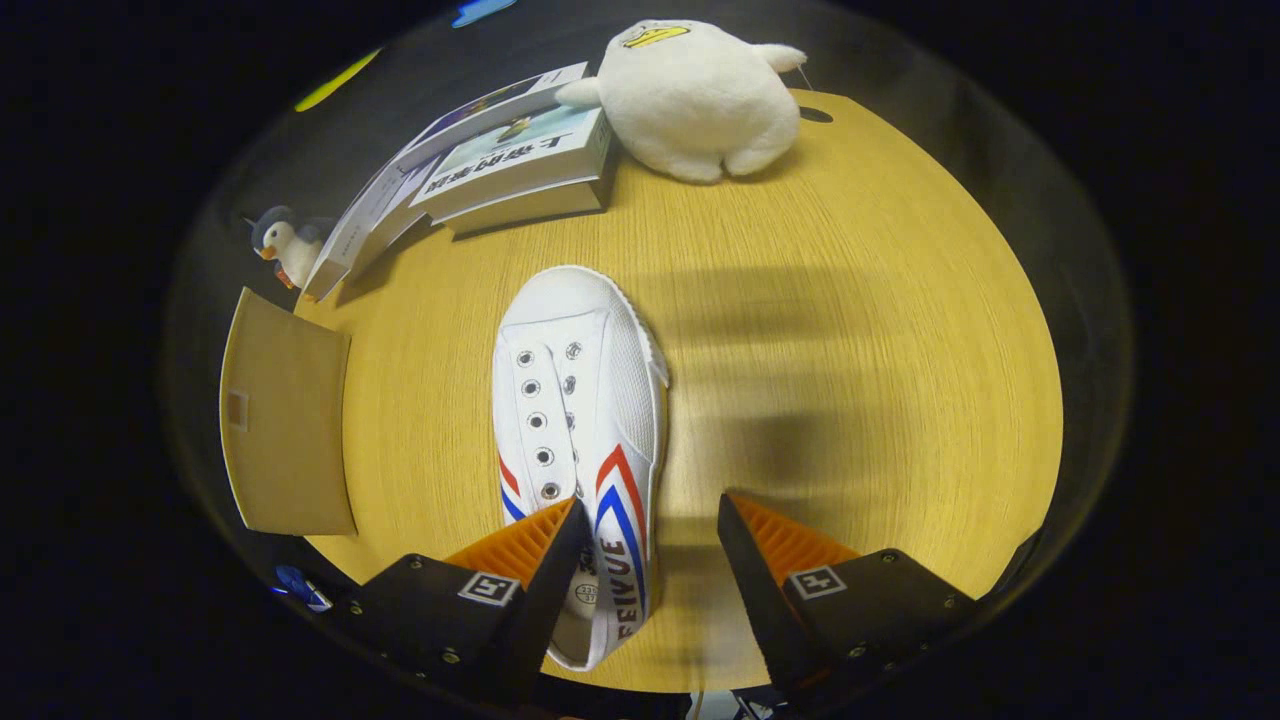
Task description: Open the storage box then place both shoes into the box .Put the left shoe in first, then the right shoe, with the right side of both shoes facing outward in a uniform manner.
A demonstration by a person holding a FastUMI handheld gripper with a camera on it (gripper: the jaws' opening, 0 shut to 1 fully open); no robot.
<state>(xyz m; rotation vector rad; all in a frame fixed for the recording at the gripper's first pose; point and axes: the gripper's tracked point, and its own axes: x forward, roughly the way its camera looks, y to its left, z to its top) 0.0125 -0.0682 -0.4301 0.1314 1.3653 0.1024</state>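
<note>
A white canvas shoe (580, 400) with red and blue side stripes lies on the wooden table (850, 350), toe pointing away from me. My gripper (650, 510) is open over its heel end. One finger (545, 550) sits over the shoe's opening and the other finger (770, 545) stands off the shoe's striped side, with a strip of bare table between them. The striped side wall runs between the fingers. A tan flat-topped box (285, 415) stands to the left of the shoe at the table's edge, and its top looks closed.
A stack of books (500, 165) lies beyond the shoe. A white plush duck (695, 95) sits next to the books at the far edge. A small penguin toy (285, 245) stands behind the box. Bare table stretches to the right of the shoe.
</note>
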